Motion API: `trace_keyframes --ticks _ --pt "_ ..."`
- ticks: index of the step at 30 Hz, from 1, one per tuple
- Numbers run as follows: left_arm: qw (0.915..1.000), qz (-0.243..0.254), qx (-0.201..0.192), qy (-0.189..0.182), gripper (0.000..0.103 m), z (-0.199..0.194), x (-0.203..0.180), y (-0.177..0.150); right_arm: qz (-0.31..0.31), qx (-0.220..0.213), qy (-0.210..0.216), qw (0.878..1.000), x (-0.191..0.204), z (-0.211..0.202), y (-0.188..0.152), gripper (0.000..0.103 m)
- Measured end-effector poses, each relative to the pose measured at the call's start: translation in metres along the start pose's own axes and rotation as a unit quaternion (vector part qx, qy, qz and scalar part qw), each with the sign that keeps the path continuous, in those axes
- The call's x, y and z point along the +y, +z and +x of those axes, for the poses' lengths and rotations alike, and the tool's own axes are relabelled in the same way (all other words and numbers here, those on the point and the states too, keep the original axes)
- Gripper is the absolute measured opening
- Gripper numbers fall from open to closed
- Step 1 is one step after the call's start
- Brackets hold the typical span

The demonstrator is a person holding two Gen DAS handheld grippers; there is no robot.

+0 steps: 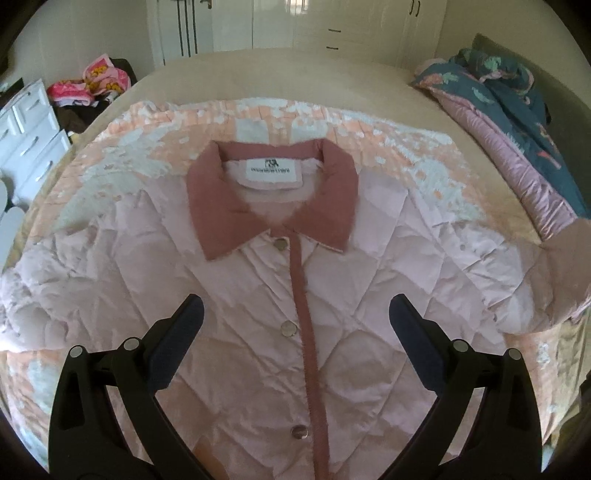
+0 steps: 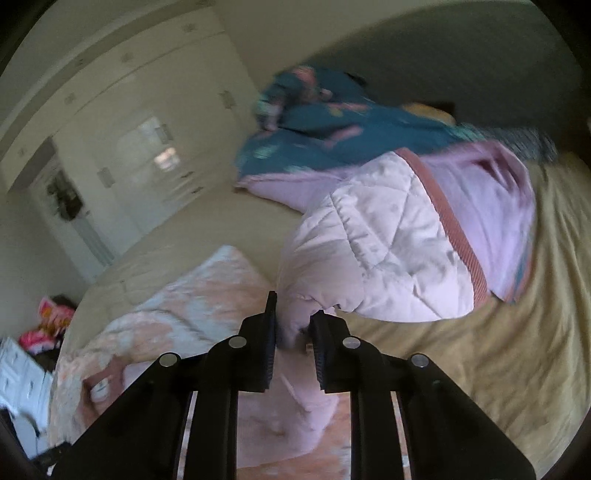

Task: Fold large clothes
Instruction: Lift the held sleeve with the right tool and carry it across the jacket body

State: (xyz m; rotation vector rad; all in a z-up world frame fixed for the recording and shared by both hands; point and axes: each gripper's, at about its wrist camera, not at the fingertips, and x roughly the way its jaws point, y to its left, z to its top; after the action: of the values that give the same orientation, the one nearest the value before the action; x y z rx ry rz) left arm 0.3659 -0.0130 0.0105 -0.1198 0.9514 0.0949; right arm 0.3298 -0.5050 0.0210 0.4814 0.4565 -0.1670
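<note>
A pale pink quilted jacket (image 1: 258, 295) with a dusty-rose collar (image 1: 273, 199) and snap placket lies front-up and buttoned on a peach-and-white blanket (image 1: 332, 122) on the bed. My left gripper (image 1: 295, 317) hovers open above the jacket's chest, nothing between its fingers. In the right wrist view my right gripper (image 2: 293, 325) is shut on the jacket's sleeve (image 2: 376, 251), and the cuff end with its rose trim (image 2: 454, 229) stands lifted above the bed. That lifted sleeve also shows at the right edge of the left wrist view.
A teal and pink duvet (image 1: 517, 96) is bunched at the bed's right side. A white drawer unit (image 1: 29, 140) and a pile of bright pink clothes (image 1: 92, 85) sit to the left. White wardrobes (image 1: 295, 26) line the far wall. Tan bedsheet (image 2: 480, 350) lies bare beside the blanket.
</note>
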Motion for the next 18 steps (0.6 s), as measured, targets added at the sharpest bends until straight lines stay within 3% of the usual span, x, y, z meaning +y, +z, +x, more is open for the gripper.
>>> trace_keyframes --ticks 10,18 --pt "0.9985 -0.03 -0.041 -0.021 0.094 -0.046 0.038 0.015 -0.065 0.0 0.057 0.996 0.088 -0.019 0.013 0.016" --pt "0.9961 -0.064 -0.049 -0.036 0.094 -0.063 0.08 0.012 -0.119 0.001 0.081 0.99 0.151 -0.04 -0.003 0.016"
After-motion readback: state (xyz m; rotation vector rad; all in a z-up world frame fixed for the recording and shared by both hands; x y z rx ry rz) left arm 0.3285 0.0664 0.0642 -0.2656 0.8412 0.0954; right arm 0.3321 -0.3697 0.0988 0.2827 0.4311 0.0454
